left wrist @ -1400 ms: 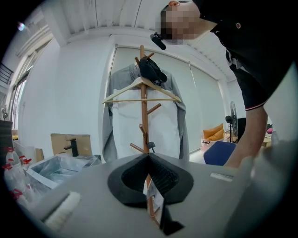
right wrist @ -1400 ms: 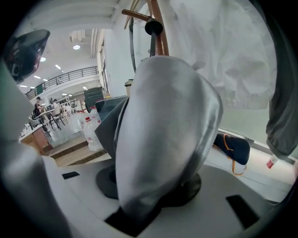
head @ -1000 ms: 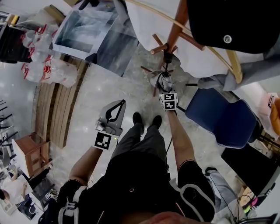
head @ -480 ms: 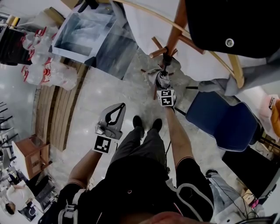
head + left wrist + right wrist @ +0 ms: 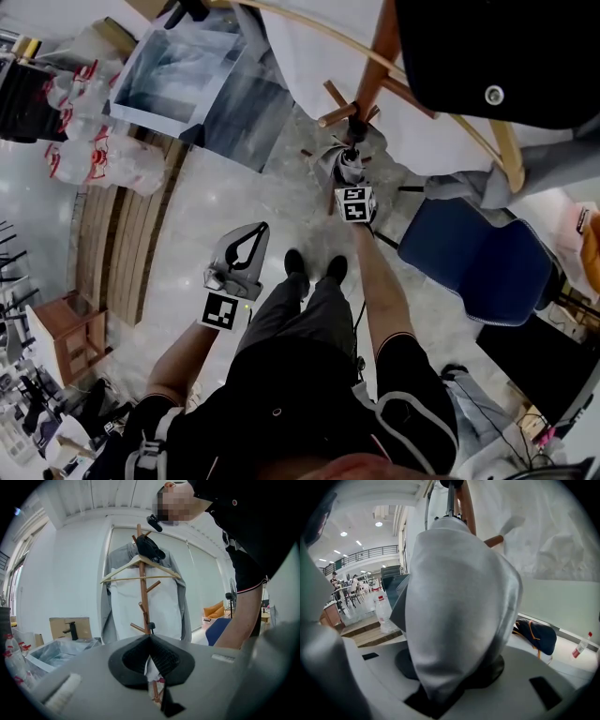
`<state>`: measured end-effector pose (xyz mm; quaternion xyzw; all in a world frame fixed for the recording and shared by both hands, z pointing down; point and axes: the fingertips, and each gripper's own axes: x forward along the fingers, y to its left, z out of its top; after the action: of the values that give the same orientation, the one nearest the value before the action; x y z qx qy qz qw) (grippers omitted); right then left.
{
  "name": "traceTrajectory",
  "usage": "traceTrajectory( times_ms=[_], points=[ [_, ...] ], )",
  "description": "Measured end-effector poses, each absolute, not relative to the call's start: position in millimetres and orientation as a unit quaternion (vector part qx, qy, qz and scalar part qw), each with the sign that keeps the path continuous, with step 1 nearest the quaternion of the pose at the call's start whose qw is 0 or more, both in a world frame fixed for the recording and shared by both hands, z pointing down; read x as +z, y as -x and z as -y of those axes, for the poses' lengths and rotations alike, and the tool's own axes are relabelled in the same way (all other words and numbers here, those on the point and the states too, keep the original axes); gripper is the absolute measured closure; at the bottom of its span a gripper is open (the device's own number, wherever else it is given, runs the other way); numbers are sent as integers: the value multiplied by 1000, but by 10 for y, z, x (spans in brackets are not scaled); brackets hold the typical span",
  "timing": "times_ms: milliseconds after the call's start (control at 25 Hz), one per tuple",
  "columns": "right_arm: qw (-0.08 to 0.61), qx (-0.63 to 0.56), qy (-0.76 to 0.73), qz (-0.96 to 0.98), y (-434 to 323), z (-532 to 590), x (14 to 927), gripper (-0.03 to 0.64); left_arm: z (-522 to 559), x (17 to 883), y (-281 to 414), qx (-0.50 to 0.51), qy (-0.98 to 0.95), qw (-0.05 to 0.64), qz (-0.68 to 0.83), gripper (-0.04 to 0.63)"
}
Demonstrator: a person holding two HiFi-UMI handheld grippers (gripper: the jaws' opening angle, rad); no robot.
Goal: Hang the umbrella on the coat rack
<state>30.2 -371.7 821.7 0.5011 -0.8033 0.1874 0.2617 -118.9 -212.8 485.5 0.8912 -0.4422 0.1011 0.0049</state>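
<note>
The folded grey umbrella (image 5: pixel 345 163) hangs upright against the wooden coat rack (image 5: pixel 379 58), its black top end close to a lower peg (image 5: pixel 337 114). My right gripper (image 5: pixel 351 184) is shut on the umbrella's lower body. In the right gripper view the grey fabric (image 5: pixel 454 611) fills the space between the jaws of the right gripper (image 5: pixel 451 670), which have just eased open a little with the umbrella still between them; the rack's pole (image 5: pixel 465 503) rises behind. My left gripper (image 5: pixel 251 234) is shut and empty, held back near the person's waist; seen from the left gripper (image 5: pixel 150 638), the rack (image 5: pixel 142 588) stands ahead.
A grey-and-white jacket on a wooden hanger (image 5: pixel 487 141) and a black cap (image 5: pixel 487 56) hang on the rack. A blue chair (image 5: pixel 478 258) stands at the right. A plastic-wrapped box (image 5: pixel 187 75), water bottles (image 5: pixel 84 141) and a wooden pallet (image 5: pixel 122 234) lie at the left.
My right gripper has carried the umbrella a little closer to the rack. The left gripper has stayed where it was.
</note>
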Motion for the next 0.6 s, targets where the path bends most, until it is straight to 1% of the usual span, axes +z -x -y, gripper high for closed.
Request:
traceTrajectory(
  times_ms=[360, 520, 600],
  points=[
    [266, 177, -489, 811, -304, 3714, 8184, 408, 2157, 4871, 1142, 101, -891, 3, 442, 595],
    [275, 183, -480, 813, -308, 3650, 8189, 330, 2145, 4864, 1117, 103, -892, 0, 441, 595],
    [274, 179, -481, 813, -338, 3618, 8167, 258, 2134, 4861, 1103, 104, -892, 1, 441, 595]
  ],
)
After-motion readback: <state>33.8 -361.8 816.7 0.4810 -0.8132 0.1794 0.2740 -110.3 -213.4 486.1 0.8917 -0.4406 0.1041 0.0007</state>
